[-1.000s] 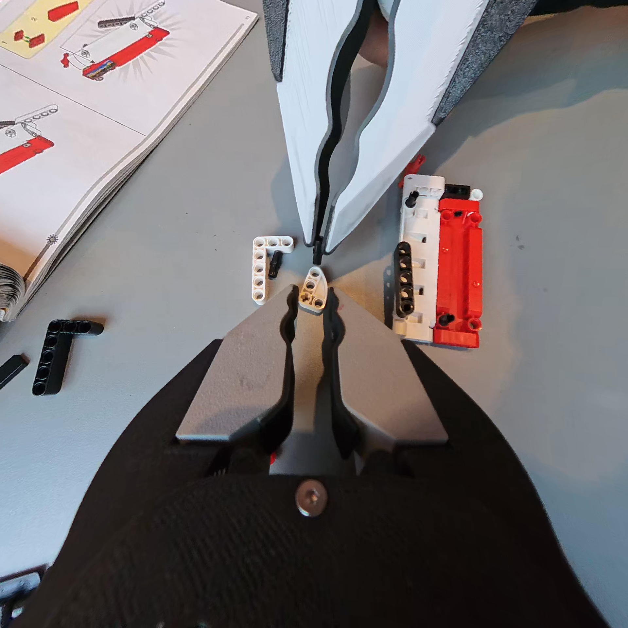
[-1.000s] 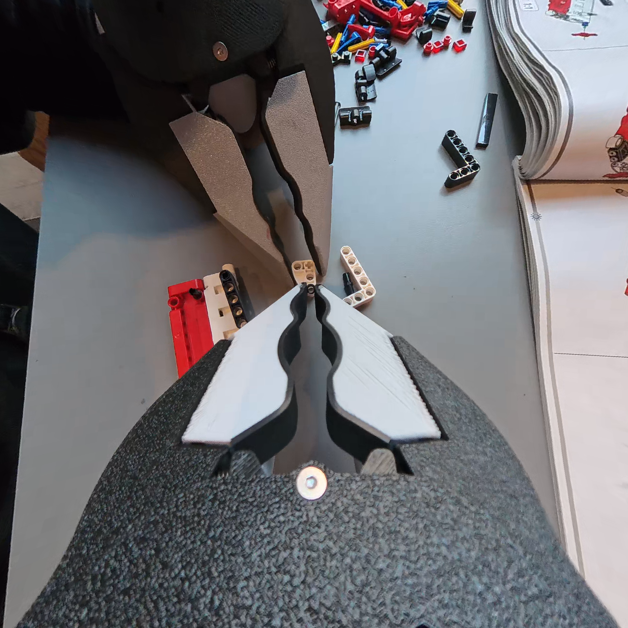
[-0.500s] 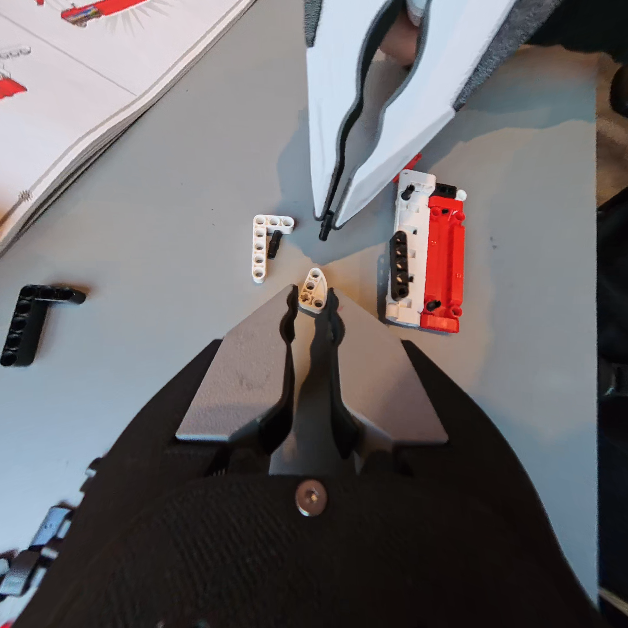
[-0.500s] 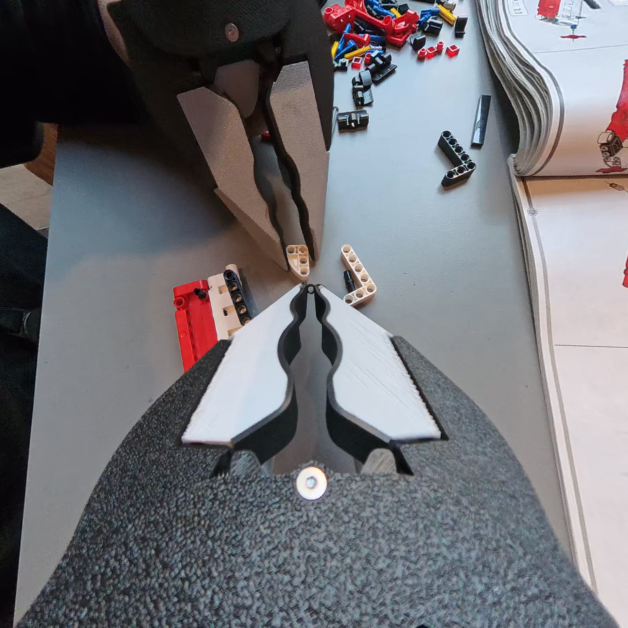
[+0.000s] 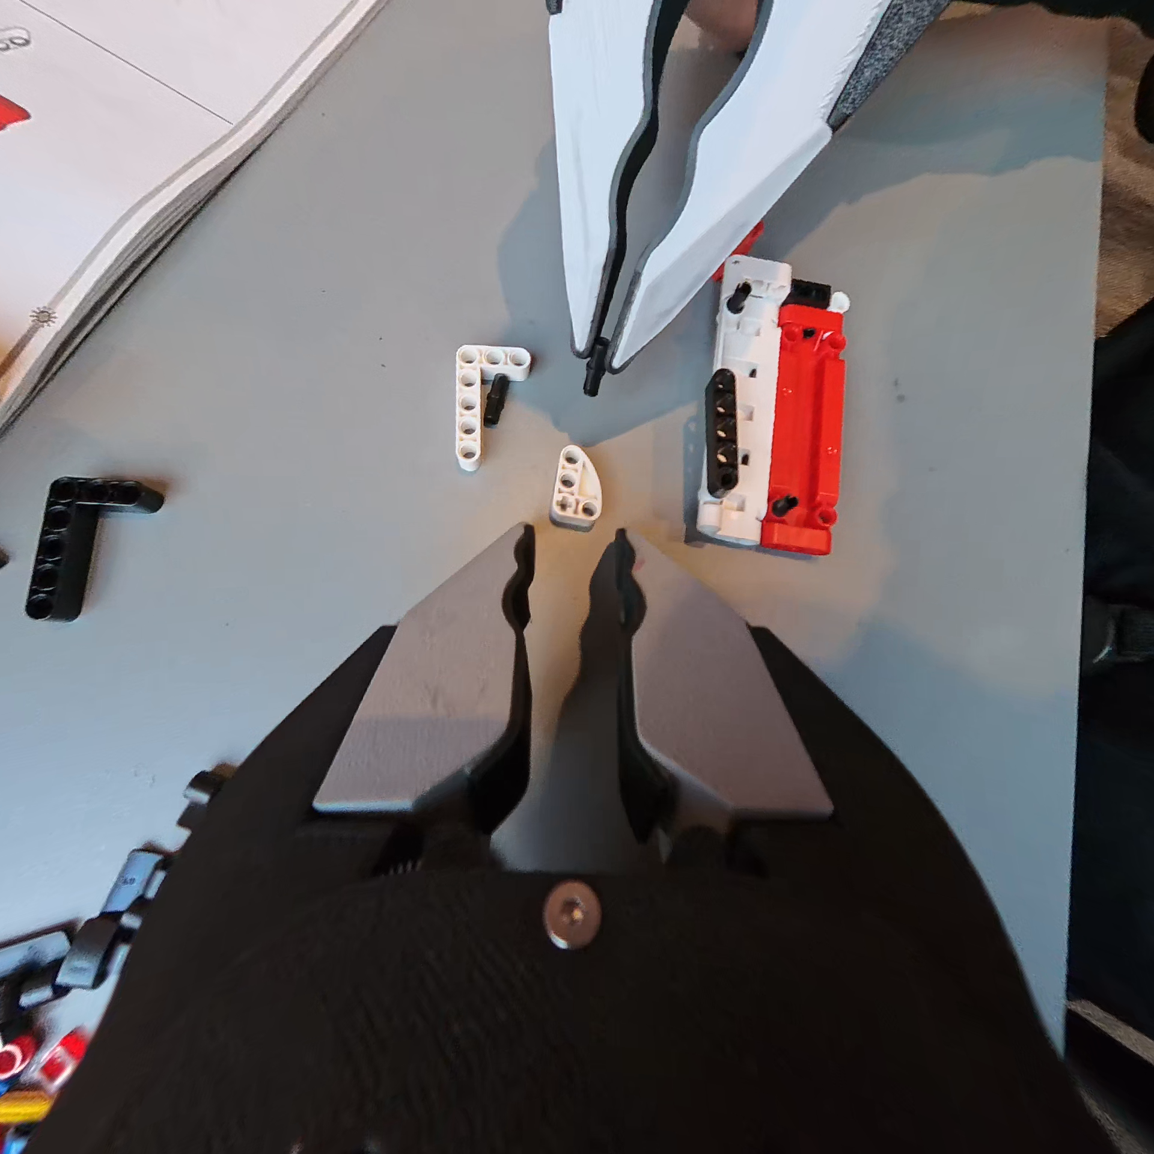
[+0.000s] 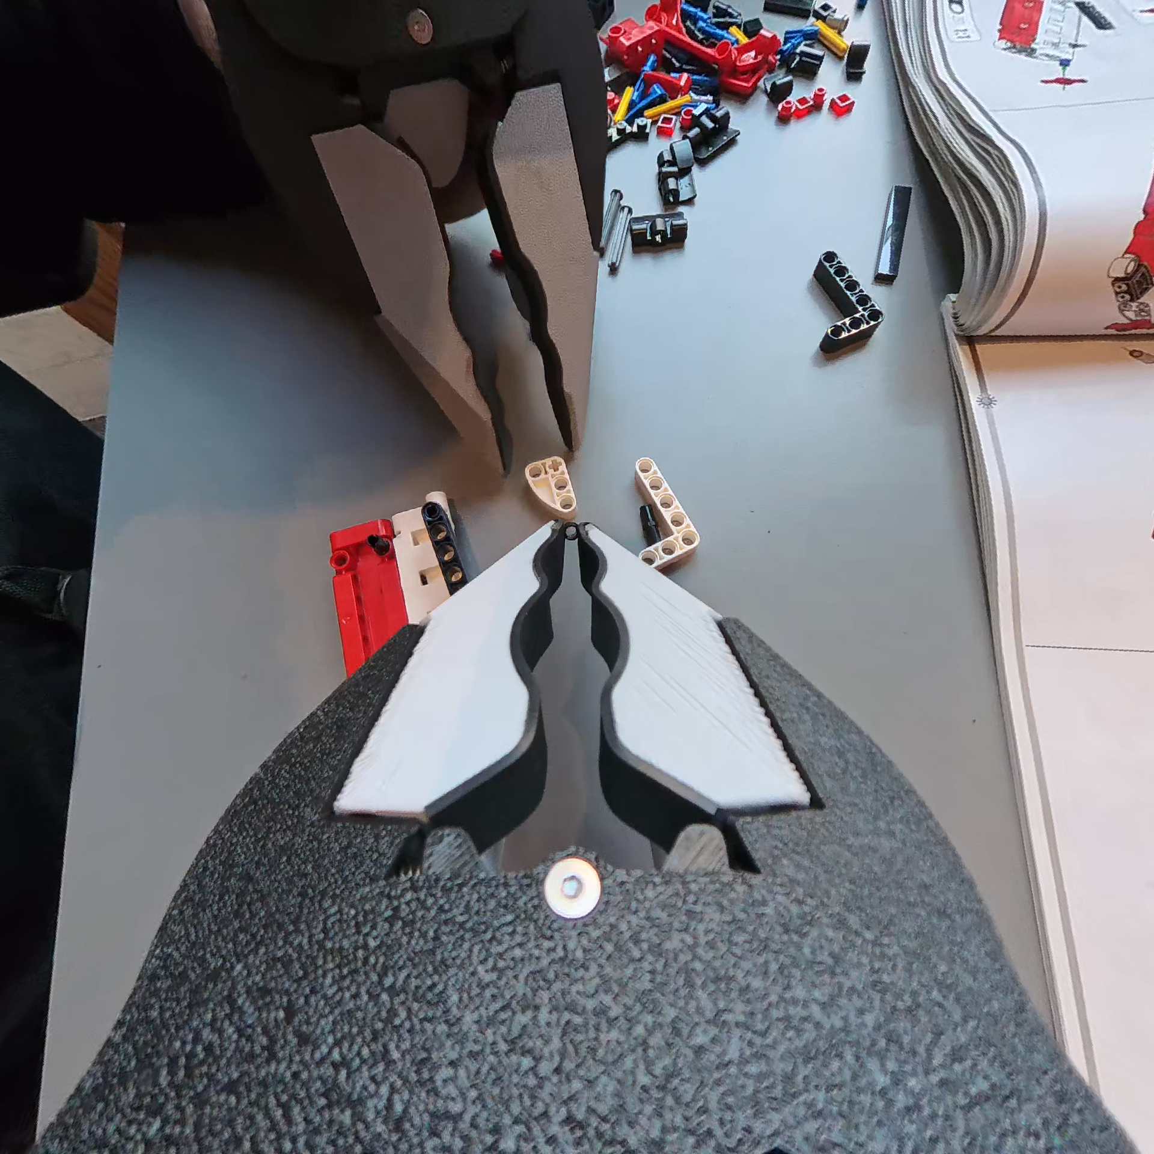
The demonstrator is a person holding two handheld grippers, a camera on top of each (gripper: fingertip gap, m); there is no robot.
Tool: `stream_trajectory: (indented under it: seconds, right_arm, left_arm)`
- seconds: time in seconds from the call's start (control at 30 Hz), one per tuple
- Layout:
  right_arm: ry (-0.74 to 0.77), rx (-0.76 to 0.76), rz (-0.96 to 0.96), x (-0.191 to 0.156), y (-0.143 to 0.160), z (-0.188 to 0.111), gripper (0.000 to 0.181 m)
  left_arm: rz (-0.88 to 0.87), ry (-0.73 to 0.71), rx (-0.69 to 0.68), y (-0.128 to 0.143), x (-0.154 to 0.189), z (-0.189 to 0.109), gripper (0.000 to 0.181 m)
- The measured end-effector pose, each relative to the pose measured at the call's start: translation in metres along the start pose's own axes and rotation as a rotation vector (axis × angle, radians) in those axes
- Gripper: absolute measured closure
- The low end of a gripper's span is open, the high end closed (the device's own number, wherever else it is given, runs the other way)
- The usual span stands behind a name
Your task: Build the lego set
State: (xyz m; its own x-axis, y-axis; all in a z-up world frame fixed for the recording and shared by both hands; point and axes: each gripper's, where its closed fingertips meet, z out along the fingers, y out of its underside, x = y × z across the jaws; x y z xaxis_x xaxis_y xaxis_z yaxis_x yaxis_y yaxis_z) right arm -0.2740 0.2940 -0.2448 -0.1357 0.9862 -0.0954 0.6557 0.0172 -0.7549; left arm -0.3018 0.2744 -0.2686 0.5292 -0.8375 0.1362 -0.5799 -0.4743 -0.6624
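On the flat grey surface (image 5: 312, 562) lies a small white plastic quarter-round lego plate (image 5: 576, 488), with three round holes along its straight edge, a cross-shaped hole at the corner and one more round hole beside it. It rests flat, just ahead of the left gripper (image 5: 574, 538), whose grey fingers stand apart with a clear gap between the tips and nothing in them. The right gripper (image 6: 571, 529), with white fingers edged in black, is pinched tight on a short black plastic connector pin (image 5: 593, 369), which juts from the fingertips and points toward the white plate without touching it.

Beside the plate, on the side toward the booklet, lies a white L-shaped lego beam with round holes (image 5: 478, 399), and a second short black pin (image 5: 497, 399) rests in the inner angle of that beam. On the other side lies a partly built block of long red and white lego panels side by side (image 5: 774, 412), with a black five-hole beam (image 5: 722, 431) mounted on the white panel. A black L-shaped beam (image 5: 72, 543) lies well apart, near the open paper instruction booklet (image 6: 1074, 562). A heap of loose red, blue, yellow and black lego pieces (image 6: 699, 69) sits at the surface's far end in the right wrist view.
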Motion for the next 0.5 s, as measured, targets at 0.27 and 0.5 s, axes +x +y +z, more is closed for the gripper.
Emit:
stream_trajectory:
  seconds: [0.27,0.5]
  right_arm:
    - [0.007,0.013,-0.005,-0.001,-0.003,-0.001,0.177]
    - [0.039,0.039,0.012,0.004,-0.001,-0.01,0.177]
  left_arm:
    - [0.068,-0.137,-0.007,-0.012,-0.015,0.011,0.161]
    - [0.098,-0.194,-0.033,-0.009,-0.022,0.006,0.161]
